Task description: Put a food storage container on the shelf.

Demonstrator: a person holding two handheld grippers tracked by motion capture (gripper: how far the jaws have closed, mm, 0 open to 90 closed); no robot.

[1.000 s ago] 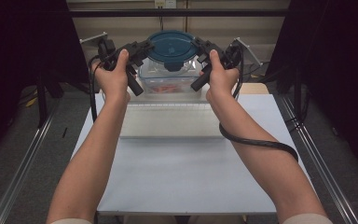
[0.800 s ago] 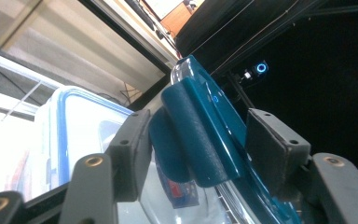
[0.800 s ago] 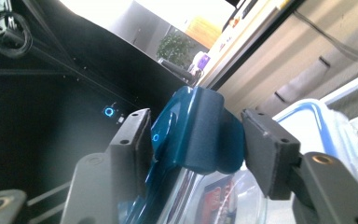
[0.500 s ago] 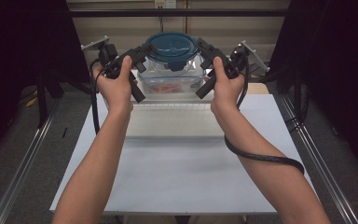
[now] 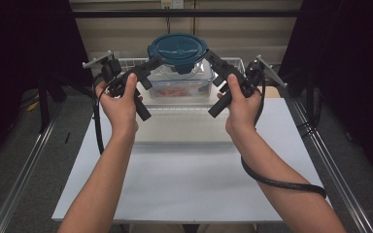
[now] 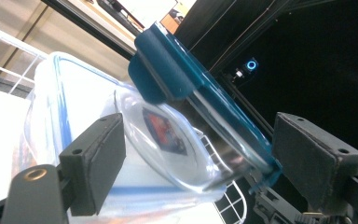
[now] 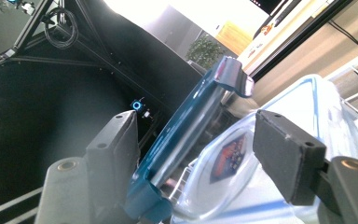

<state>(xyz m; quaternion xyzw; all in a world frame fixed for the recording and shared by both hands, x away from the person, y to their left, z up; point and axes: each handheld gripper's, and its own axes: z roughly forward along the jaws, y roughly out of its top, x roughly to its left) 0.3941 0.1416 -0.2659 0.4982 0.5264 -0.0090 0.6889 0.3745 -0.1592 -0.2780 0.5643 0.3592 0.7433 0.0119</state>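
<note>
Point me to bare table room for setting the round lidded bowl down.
Free: the white table between the two forearms, from the near edge to the clear tray. Crowded: the far end, where the lidded bowl sits on the clear container, flanked by both grippers.

right claw [image 7: 193,154]: open | round container [image 7: 223,163] between jaws, untouched

White table [image 5: 184,194], wire rack [image 5: 233,63]
</note>
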